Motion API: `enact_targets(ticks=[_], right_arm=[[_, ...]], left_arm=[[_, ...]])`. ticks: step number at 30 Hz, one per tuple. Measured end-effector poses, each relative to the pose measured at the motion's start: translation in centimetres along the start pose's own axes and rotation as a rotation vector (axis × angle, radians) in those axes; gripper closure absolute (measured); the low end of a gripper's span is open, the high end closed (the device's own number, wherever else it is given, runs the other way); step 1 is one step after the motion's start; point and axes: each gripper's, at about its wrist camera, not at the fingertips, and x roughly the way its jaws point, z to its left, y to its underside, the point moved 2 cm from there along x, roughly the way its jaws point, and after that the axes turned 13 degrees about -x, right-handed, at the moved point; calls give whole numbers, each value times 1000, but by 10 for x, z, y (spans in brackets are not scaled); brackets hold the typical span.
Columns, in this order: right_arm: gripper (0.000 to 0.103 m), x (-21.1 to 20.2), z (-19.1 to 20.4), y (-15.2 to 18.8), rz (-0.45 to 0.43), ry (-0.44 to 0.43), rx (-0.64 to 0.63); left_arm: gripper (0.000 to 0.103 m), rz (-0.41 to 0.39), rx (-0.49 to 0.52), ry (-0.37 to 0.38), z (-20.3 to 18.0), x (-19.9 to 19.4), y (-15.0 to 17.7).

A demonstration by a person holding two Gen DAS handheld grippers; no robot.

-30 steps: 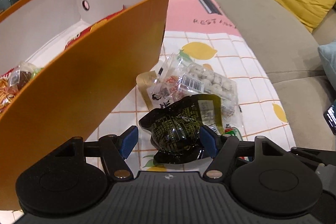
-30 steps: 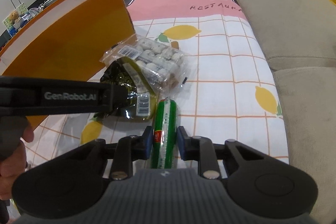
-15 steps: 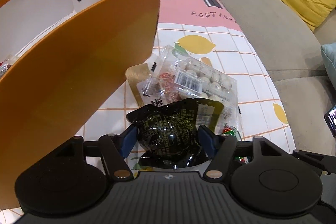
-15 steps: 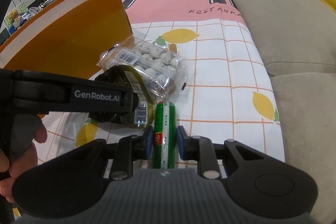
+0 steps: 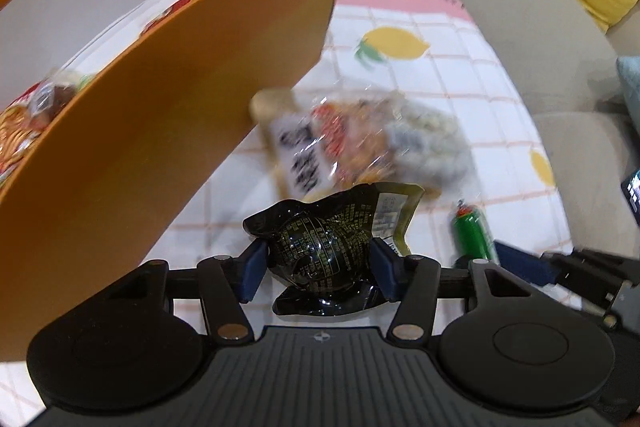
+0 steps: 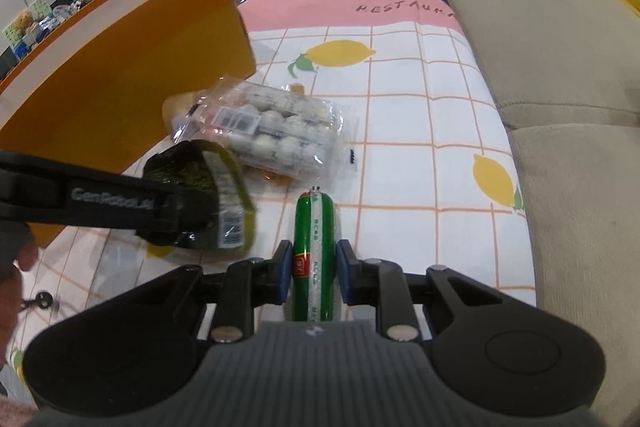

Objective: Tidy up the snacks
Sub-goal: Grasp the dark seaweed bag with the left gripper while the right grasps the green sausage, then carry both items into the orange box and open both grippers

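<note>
The left gripper (image 5: 318,273) has its jaws closing on a black pouch (image 5: 320,255), lifted beside the orange box (image 5: 160,131). The right gripper (image 6: 312,277) jaws clench a green sausage (image 6: 314,247) on the surface (image 6: 400,115).

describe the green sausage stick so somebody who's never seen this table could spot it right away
Start at the tall orange cardboard box on the lemon-print tablecloth. Beside it lie a clear pack of pale round snacks and a crinkled black pouch. The glossy green sausage stick, pinched in the right gripper, is the only slim cylinder.
</note>
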Motion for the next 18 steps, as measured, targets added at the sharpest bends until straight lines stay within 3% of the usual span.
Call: enact_targets(ticks=[4, 18], right_arm=[[83, -3, 3, 4, 13, -24, -12], [80, 1, 4, 2, -20, -76, -20]], left_arm=[[40, 0, 14, -24, 10, -5, 7], [29, -106, 43, 14, 15, 2, 17]])
